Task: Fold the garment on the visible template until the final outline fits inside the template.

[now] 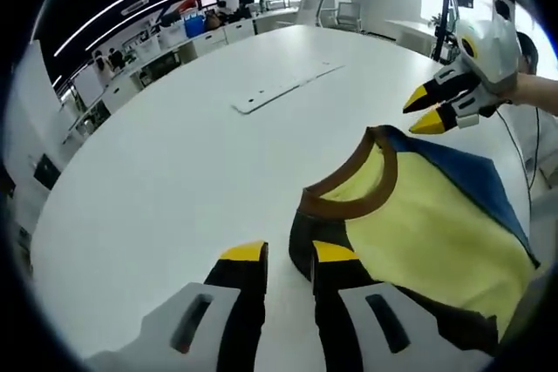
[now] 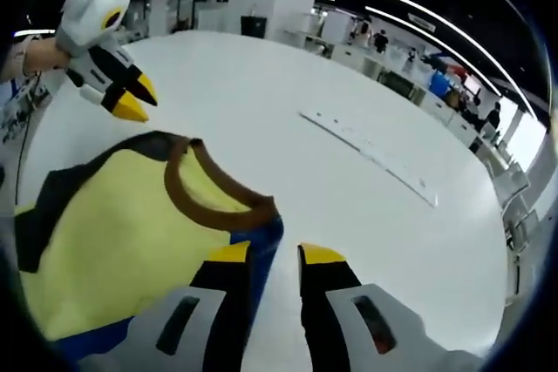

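Observation:
A yellow garment (image 1: pixel 418 224) with a brown collar (image 1: pixel 349 193), a blue shoulder and a black shoulder lies flat on the white table (image 1: pixel 174 180). In the left gripper view my left gripper (image 1: pixel 288 253) is open, its jaws just at the black shoulder's edge. A hand holds my right gripper (image 1: pixel 425 111) above the blue shoulder, jaws slightly apart and empty. The right gripper view has the garment (image 2: pixel 113 233) at lower left. There my right gripper (image 2: pixel 275 254) is open beside the blue shoulder (image 2: pixel 261 241). My left gripper (image 2: pixel 135 100) hovers beyond the collar (image 2: pixel 209 193).
A long flat white strip (image 1: pixel 288 89) is set into the table beyond the garment, also seen as the strip (image 2: pixel 366 154). Office desks, chairs (image 1: pixel 349 15) and people stand past the table's far edge. A dark cable (image 1: pixel 523 163) runs along the table's edge near the hand.

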